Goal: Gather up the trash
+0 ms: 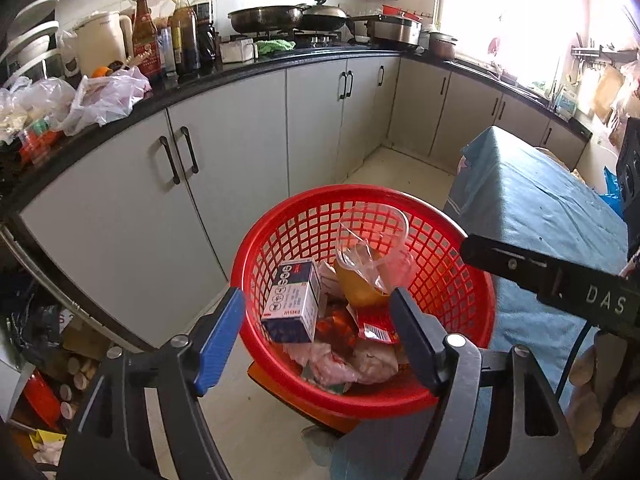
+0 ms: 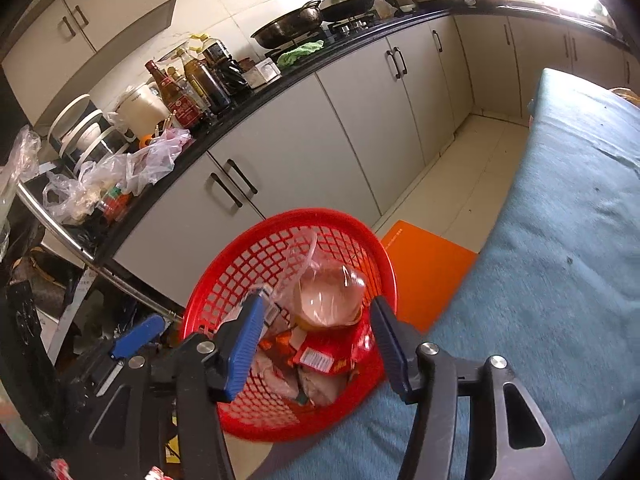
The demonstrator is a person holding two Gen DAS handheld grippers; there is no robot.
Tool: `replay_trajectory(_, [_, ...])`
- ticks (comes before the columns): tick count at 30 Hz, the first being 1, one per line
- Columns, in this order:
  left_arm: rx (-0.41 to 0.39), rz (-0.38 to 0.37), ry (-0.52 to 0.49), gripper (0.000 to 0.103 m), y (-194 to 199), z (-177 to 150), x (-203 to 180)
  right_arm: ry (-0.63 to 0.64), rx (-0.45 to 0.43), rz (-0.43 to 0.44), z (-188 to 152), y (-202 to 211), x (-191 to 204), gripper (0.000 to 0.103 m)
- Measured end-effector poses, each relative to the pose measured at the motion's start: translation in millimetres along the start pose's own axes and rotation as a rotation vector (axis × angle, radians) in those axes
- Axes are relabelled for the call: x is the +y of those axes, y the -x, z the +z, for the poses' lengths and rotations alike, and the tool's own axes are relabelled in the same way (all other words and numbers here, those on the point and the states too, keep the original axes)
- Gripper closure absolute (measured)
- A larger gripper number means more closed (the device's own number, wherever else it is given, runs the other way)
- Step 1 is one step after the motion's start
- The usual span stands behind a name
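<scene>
A red mesh basket [image 1: 460, 280] stands on an orange stool [image 2: 428, 276] beside a table under a blue cloth. In it lie a clear plastic cup with amber liquid [image 1: 368, 256], a white and blue box [image 1: 294, 300], a red wrapper [image 1: 374, 326] and crumpled wrappers. My left gripper [image 1: 316, 296] hovers open above the basket with nothing between its pads. Also open and empty, my right gripper [image 2: 317, 302] hangs over the same basket [image 2: 240, 272], above the cup [image 2: 328, 300] wrapped in thin plastic. One blue finger [image 2: 138, 336] of the left gripper shows at lower left.
The blue-clothed table [image 2: 560, 240] fills the right side. A black counter [image 1: 240, 76] over grey cabinets curves behind, carrying plastic bags [image 1: 104, 96], bottles [image 1: 184, 36], a kettle and pans. Clutter lies on the floor at lower left [image 1: 52, 380]. A gloved hand [image 1: 592, 380] shows at the right.
</scene>
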State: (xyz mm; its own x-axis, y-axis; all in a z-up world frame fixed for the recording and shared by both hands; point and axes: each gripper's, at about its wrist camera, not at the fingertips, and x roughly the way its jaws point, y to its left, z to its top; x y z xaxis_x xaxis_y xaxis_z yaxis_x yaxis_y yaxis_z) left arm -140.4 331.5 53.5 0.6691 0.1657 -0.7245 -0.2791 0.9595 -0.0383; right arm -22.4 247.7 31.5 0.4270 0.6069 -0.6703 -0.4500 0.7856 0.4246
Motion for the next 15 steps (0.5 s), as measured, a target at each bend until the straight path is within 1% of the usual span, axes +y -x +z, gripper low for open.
replay_trajectory(3, [-0.018,0.016,0.003,0.026,8,-5,-3,0.018,-0.004,-0.015,-11,8,2,0.044])
replay_trajectory(7, [-0.065,0.045,0.016,0.023,21,-13,-6,0.032,-0.008,-0.026,-27,19,2,0.044])
replay_trajectory(10, [-0.107,0.076,0.021,0.022,32,-16,-10,0.036,-0.018,-0.034,-35,28,2,0.044])
replay_trajectory(12, [-0.139,0.101,0.026,0.019,40,-19,-12,0.037,-0.026,-0.037,-39,36,0,0.043])
replay_trajectory(14, [-0.189,0.122,0.042,0.011,52,-23,-13,0.038,-0.036,-0.040,-43,43,1,0.043])
replay_trajectory(15, [-0.208,0.128,0.052,0.010,56,-24,-13,0.042,-0.043,-0.044,-46,48,1,0.043])
